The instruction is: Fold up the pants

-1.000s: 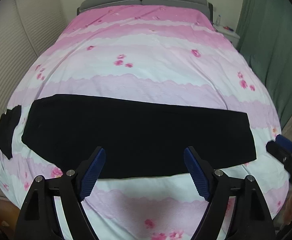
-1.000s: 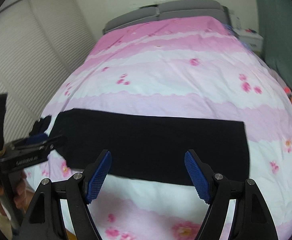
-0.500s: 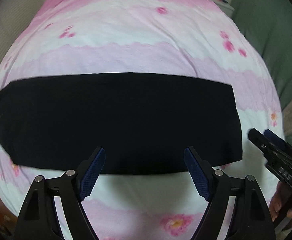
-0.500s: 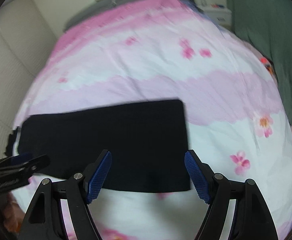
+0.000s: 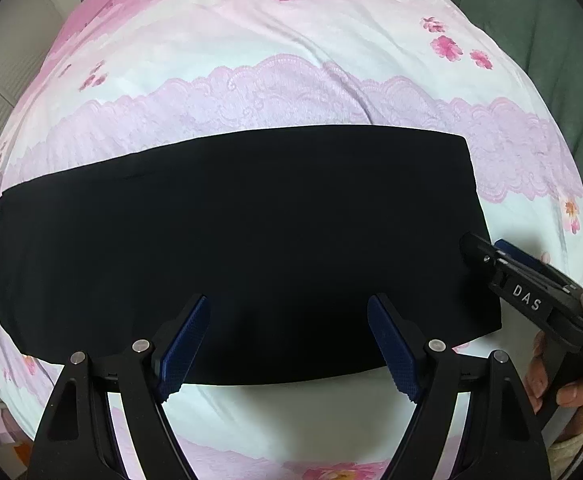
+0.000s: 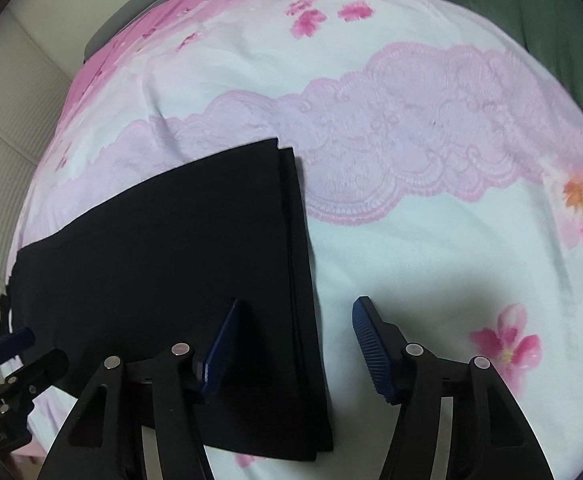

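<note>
Both grippers have dropped closer to the black pants (image 5: pixel 231 248) lying flat across the bed (image 5: pixel 291 60). Left wrist view: left gripper (image 5: pixel 287 344) fingers apart over the near edge. Right wrist view: right gripper (image 6: pixel 291 344) fingers closing astride the pants' right end, not yet pressing.

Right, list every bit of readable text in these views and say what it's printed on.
"DAS": white letters on the black body of the right gripper, left wrist view.
White lettering on the left gripper at the right wrist view's bottom left edge: cut off, unreadable.
Nothing else carries text.

Left gripper (image 5: pixel 287 344) agape, right gripper (image 6: pixel 295 344) closing
</note>
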A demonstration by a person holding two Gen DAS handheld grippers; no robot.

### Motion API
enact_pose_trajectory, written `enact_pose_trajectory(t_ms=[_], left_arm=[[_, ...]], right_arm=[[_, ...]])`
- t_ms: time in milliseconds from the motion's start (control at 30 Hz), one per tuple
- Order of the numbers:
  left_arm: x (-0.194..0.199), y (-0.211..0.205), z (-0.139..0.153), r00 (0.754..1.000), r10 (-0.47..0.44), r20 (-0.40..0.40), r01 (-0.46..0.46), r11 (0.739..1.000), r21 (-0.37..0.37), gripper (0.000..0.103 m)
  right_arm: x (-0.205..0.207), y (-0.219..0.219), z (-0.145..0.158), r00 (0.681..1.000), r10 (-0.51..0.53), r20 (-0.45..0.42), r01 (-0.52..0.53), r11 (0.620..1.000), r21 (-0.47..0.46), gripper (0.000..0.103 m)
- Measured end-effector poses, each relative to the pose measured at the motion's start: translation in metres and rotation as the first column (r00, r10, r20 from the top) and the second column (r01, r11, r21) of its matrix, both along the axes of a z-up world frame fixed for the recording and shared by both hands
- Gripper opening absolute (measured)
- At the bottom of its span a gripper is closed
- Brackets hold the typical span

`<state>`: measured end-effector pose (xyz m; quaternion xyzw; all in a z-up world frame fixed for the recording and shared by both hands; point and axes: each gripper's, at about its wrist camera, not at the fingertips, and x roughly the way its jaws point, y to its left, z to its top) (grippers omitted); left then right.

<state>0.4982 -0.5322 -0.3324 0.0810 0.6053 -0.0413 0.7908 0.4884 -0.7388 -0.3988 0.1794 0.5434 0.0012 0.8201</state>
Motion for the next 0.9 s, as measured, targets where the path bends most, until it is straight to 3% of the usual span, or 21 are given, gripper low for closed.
enact_pose_trajectory(t_ms=[233,333,400,500,567,667,800,900], left_arm=[[-0.006,0.000,-0.002,1.000,-0.011,-0.006,0.011,1.000,-0.011,0.081],[-0.011,0.000,-0.002,1.000,-0.013,-0.013,0.012,1.000,-0.014,0.081],[-0.015,0.000,-0.002,1.000,-0.012,-0.013,0.012,1.000,-0.019,0.081],[-0.017,0.001,0.001,1.000,-0.015,-0.011,0.015,0.999,-0.033,0.081],[-0.019,0.003,0.005,1.000,-0.016,-0.002,0.016,0.999,-0.040,0.081],[-0.021,0.007,0.011,1.000,-0.010,0.014,0.011,0.999,-0.045,0.081],[-0.021,0.023,0.018,1.000,0.011,0.020,-0.010,0.999,-0.053,0.081],[-0.023,0.048,0.029,0.998,0.051,0.035,-0.049,0.997,-0.062,0.081]], right_arm=[[-0.001,0.012,-0.020,0.999,0.048,0.000,-0.048,0.998,0.048,0.060],[0.005,0.019,-0.024,0.999,0.037,-0.005,-0.037,0.998,0.042,0.047],[0.005,0.019,-0.022,1.000,0.025,-0.003,-0.025,0.999,0.033,0.025],[0.001,0.010,-0.013,1.000,-0.005,0.008,0.004,0.996,0.084,0.010],[-0.001,0.008,-0.001,1.000,-0.017,0.021,0.015,0.996,0.083,0.007],[-0.006,0.014,0.022,0.998,-0.001,0.069,0.001,1.000,-0.008,0.006],[-0.003,0.018,0.026,0.999,-0.027,0.039,0.028,0.999,-0.027,0.006],[-0.007,0.030,0.051,0.998,0.009,0.066,-0.003,0.995,-0.101,0.006]])
